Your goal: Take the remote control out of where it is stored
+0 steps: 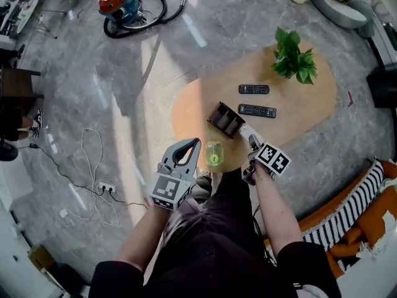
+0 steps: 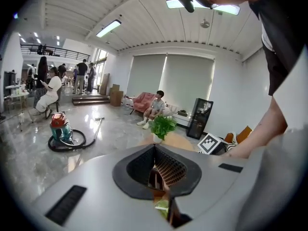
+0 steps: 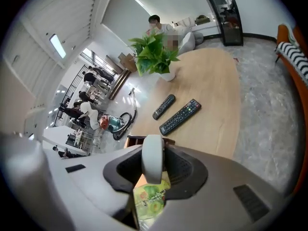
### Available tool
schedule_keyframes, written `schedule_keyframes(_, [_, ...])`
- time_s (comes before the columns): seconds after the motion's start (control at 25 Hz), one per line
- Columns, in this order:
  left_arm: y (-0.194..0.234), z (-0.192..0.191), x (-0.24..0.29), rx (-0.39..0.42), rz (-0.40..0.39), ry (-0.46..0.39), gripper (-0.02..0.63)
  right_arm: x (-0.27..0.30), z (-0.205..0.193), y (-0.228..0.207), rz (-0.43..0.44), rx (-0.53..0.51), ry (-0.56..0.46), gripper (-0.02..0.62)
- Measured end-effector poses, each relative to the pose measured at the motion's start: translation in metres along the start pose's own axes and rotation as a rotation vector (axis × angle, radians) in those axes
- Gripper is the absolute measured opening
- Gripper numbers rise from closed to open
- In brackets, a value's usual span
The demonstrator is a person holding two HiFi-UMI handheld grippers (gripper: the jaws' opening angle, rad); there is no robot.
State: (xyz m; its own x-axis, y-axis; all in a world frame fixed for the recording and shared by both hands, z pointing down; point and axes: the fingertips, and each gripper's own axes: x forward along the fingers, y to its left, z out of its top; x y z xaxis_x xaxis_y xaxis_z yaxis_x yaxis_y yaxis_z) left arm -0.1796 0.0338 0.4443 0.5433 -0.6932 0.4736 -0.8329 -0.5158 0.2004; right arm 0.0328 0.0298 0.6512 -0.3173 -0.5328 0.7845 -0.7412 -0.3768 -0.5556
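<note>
A white remote (image 1: 246,131) rises out of the dark brown storage box (image 1: 224,119) on the oval wooden table (image 1: 310,98). My right gripper (image 1: 252,144) is shut on its near end. In the right gripper view the white remote (image 3: 153,158) stands upright between the jaws, above the box (image 3: 139,139). Two black remotes (image 1: 254,89) (image 1: 257,110) lie flat beyond the box, also visible as the two black remotes (image 3: 164,106) (image 3: 180,116). My left gripper (image 1: 191,144) hovers shut and empty left of the box, at the table's near edge; its jaws meet at the left gripper tip (image 2: 155,148).
A green packet (image 1: 214,154) lies on the table's near edge between the grippers. A potted plant (image 1: 293,56) stands at the far end. A vacuum cleaner (image 1: 121,6) and a power strip with cables (image 1: 107,188) are on the floor at left. A striped sofa (image 1: 353,210) sits at right.
</note>
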Motion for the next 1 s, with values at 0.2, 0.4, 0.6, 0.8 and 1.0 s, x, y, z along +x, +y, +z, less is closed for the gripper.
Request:
schedule_keyframes(0.2, [-0.021,0.001,0.025,0.042,-0.078,0.037,0.006,-0.01,0.017,-0.023,-0.099,-0.421,0.009,0.117])
schedule_keyframes(0.4, [-0.031,-0.004,0.051,0.055,-0.11,0.086,0.006,-0.004,0.036,-0.045,-0.201,-0.84,0.071,0.117])
schedule_keyframes(0.6, [-0.036,-0.009,0.073,0.04,-0.109,0.124,0.006,0.007,0.057,-0.083,-0.294,-1.107,0.165,0.117])
schedule_keyframes(0.8, [-0.033,-0.013,0.089,0.008,-0.079,0.147,0.006,0.024,0.071,-0.13,-0.487,-1.552,0.327,0.117])
schedule_keyframes(1.0, [-0.02,-0.025,0.093,-0.031,-0.026,0.176,0.006,0.053,0.062,-0.145,-0.485,-1.8,0.502,0.117])
